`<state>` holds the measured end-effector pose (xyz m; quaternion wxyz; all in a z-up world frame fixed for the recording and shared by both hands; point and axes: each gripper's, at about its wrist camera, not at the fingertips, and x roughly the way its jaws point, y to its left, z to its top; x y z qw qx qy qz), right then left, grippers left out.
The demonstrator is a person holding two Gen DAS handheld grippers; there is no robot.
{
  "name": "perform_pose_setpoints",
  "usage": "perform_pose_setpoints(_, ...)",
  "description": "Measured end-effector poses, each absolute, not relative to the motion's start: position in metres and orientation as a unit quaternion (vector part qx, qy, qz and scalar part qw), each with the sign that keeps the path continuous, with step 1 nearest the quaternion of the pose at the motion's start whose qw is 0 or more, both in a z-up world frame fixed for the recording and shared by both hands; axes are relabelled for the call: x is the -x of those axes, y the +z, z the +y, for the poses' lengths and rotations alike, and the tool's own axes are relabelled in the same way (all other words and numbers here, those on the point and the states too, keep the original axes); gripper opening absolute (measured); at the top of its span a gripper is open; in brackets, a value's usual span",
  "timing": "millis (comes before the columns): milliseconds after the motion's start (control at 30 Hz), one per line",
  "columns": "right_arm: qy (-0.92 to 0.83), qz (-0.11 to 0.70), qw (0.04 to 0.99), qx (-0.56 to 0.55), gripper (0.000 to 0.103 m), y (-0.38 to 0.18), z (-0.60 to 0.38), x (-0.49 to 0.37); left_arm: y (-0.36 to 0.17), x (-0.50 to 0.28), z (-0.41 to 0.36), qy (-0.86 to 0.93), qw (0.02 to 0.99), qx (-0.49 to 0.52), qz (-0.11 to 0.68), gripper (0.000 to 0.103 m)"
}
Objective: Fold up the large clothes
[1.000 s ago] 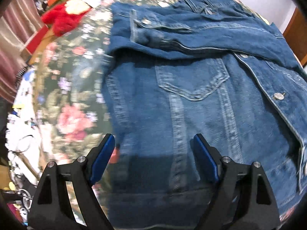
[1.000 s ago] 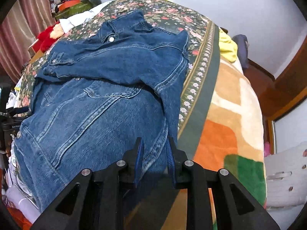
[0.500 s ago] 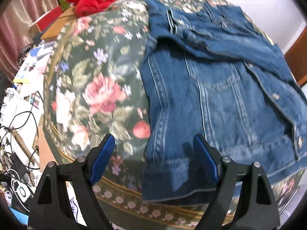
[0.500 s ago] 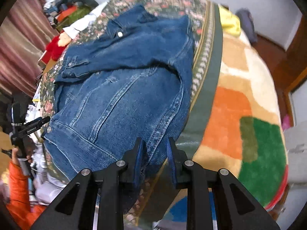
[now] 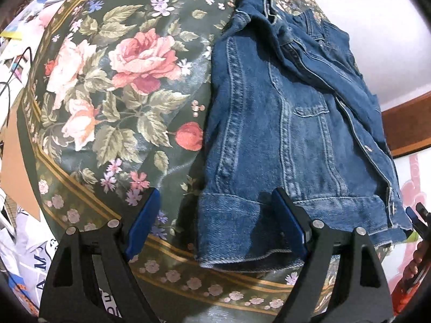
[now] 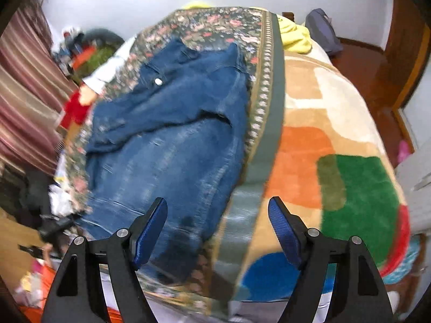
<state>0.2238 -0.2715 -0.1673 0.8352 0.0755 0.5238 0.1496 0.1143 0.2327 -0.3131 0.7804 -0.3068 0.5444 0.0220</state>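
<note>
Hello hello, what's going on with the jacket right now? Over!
Left gripper open, jaws astride the hem corner. Right gripper jaws just opened, nothing between them. Blue denim jacket lying on the green floral bedspread, sleeve folded across. Nothing in the way.

**A:** From my left camera, the dark green floral bedspread lies bare to the left of the blue denim jacket, so I have free room there. My left gripper stands spread over the jacket's hem corner, nothing pinched.

**B:** And the bed's edge?

**A:** Crowded beyond it: scattered papers and cables on the left.

**B:** The right side?

**A:** My right gripper has just been opening, nothing between the pads. The patchwork plush blanket in orange, green and cream is bare and passable. A yellow cloth sits at its far end; a striped curtain and clutter block the far left.
</note>
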Motion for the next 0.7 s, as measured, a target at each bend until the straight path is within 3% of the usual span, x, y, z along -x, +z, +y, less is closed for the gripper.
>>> perform_pose_setpoints(100,0.169,0.529,0.827,-0.085,0.076,-0.168,-0.262,-0.222,-0.312,-0.116,0.22,0.011,0.783,0.296,0.547,0.076)
perform_pose_setpoints(333,0.181,0.557,0.806,-0.09,0.068,-0.199,-0.245,-0.219,-0.298,-0.127,0.202,0.017,0.8,0.254,0.544,0.027)
perform_pose_setpoints(433,0.207,0.54,0.813,-0.066,0.056,-0.197,-0.235,-0.215,-0.284,-0.136,0.194,0.02,0.812,0.237,0.533,0.02)
perform_pose_setpoints(567,0.215,0.533,0.816,-0.065,0.029,-0.197,-0.229,-0.224,-0.247,-0.144,0.18,0.017,0.845,0.194,0.499,0.017)
perform_pose_setpoints(700,0.243,0.512,0.813,-0.135,0.023,-0.193,-0.234,-0.24,-0.199,-0.159,0.171,0.017,0.88,0.165,0.445,0.017)
